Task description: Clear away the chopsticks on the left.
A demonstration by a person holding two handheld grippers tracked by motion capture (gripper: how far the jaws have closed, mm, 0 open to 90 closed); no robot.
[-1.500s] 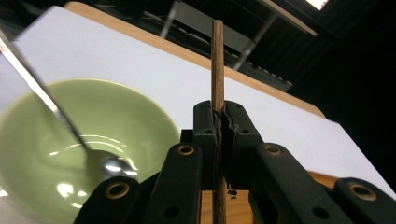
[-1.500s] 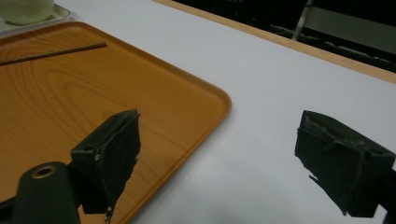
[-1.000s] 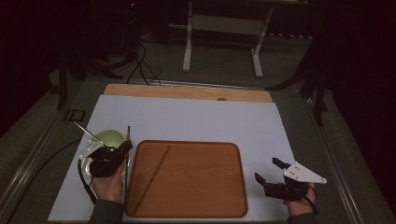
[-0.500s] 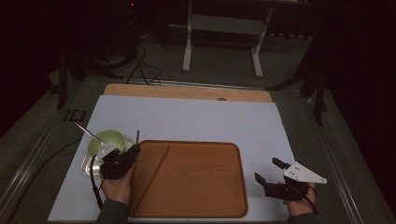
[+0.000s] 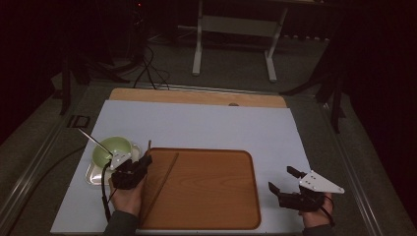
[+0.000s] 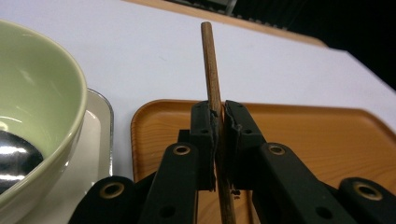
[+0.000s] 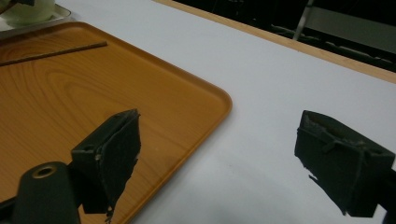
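My left gripper (image 5: pixel 146 160) (image 6: pixel 219 109) is shut on a brown wooden chopstick (image 5: pixel 149 146) (image 6: pixel 211 70), which stands nearly upright between the pads over the left edge of the wooden tray (image 5: pixel 211 201) (image 6: pixel 303 130). Its jaws have just eased open a little, and the pads still press on the stick. A second chopstick (image 5: pixel 166 177) (image 7: pixel 56 52) lies slanted on the tray's left part. My right gripper (image 5: pixel 282 179) (image 7: pixel 222 126) rests open at the tray's right, above the white mat, with nothing between its jaws.
A green bowl (image 5: pixel 112 150) (image 6: pixel 37 102) with a metal spoon (image 5: pixel 93 140) in it sits on a small metal tray (image 5: pixel 93 174) (image 6: pixel 100 140), just left of my left gripper. The white mat (image 5: pixel 206 128) stretches toward the table's far wooden edge (image 5: pixel 196 97).
My left hand has carried the chopstick rightward and a little down, from beside the bowl to the tray's left edge. The right gripper has kept still.
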